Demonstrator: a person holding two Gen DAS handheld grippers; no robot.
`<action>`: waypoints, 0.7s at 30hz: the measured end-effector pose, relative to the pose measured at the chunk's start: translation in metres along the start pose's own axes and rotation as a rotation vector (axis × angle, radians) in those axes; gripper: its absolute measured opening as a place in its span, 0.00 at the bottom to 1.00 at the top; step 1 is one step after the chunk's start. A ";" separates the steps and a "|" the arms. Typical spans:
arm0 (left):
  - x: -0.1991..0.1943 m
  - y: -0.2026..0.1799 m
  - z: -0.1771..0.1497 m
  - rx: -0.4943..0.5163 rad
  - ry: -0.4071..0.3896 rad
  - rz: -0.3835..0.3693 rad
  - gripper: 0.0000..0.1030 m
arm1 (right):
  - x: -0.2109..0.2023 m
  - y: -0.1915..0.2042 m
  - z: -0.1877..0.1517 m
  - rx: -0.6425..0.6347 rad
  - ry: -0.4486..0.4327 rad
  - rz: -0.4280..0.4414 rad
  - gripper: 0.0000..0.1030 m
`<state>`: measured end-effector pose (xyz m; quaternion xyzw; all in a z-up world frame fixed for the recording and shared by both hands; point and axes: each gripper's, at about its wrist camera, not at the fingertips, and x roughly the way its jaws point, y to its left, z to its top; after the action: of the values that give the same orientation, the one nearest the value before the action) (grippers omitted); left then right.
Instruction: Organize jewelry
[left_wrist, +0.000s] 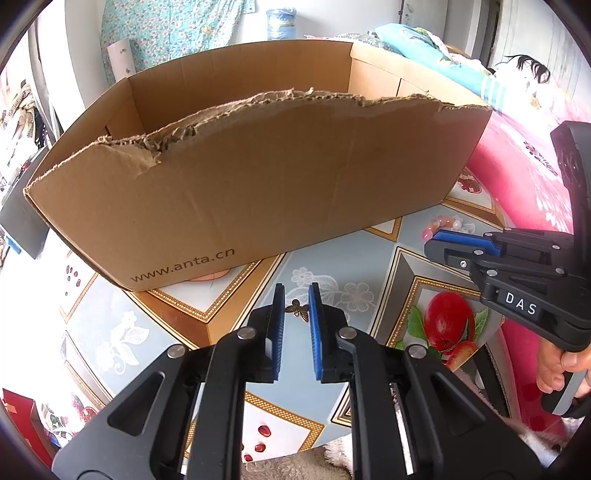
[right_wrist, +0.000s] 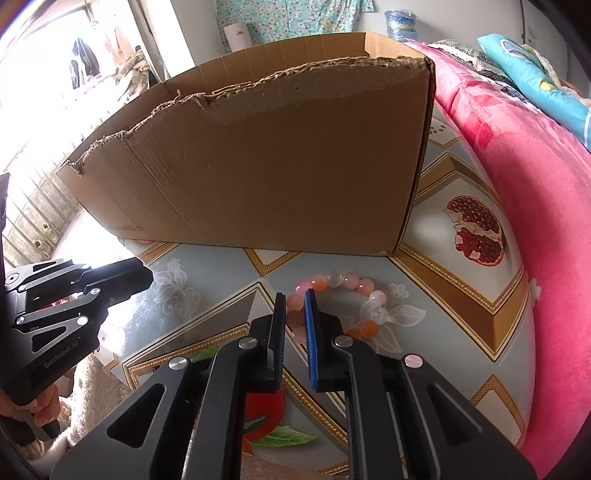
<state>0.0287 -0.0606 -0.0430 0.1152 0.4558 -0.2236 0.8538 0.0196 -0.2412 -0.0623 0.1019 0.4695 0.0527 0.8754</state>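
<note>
The left gripper (left_wrist: 296, 301) points down at the table (left_wrist: 354, 236), which carries a patterned cover printed with fruit and flowers. Its blue pads stand close together with a narrow gap. A small bronze butterfly ornament (left_wrist: 298, 309) lies on the cover in line with that gap. Whether the pads press on it cannot be told from either view.

The right gripper (right_wrist: 295, 308) also points down at the table. Its pads are clenched on the near left side of a bead bracelet (right_wrist: 341, 301). The bracelet is a ring of pink, orange and pale beads. It lies flat on the cover in front of the cardboard box (right_wrist: 266, 166). One bead sits between the two pads. In the left wrist view, the right gripper enters from the right edge, and the beads show just beyond its blue tips.

The box stands on the table behind both grippers. Its top is open, and its near wall has a torn, ragged upper edge. A web address is printed low on that wall. The inside floor of the box is hidden in both views.

A pink blanket (right_wrist: 535, 206) lies to the right of the table. A hand (left_wrist: 554, 365) grips the handle of the right gripper.
</note>
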 end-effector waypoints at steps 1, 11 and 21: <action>0.000 0.000 0.000 -0.001 0.000 0.000 0.11 | 0.000 0.000 0.000 0.001 -0.001 0.000 0.10; 0.001 0.000 0.001 -0.003 0.000 -0.008 0.11 | 0.001 0.002 -0.001 0.000 -0.003 0.000 0.10; -0.015 0.007 -0.002 -0.020 -0.058 -0.047 0.11 | -0.013 -0.039 -0.001 0.174 -0.034 0.158 0.10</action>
<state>0.0236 -0.0500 -0.0318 0.0896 0.4356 -0.2422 0.8623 0.0111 -0.2819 -0.0611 0.2152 0.4479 0.0788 0.8642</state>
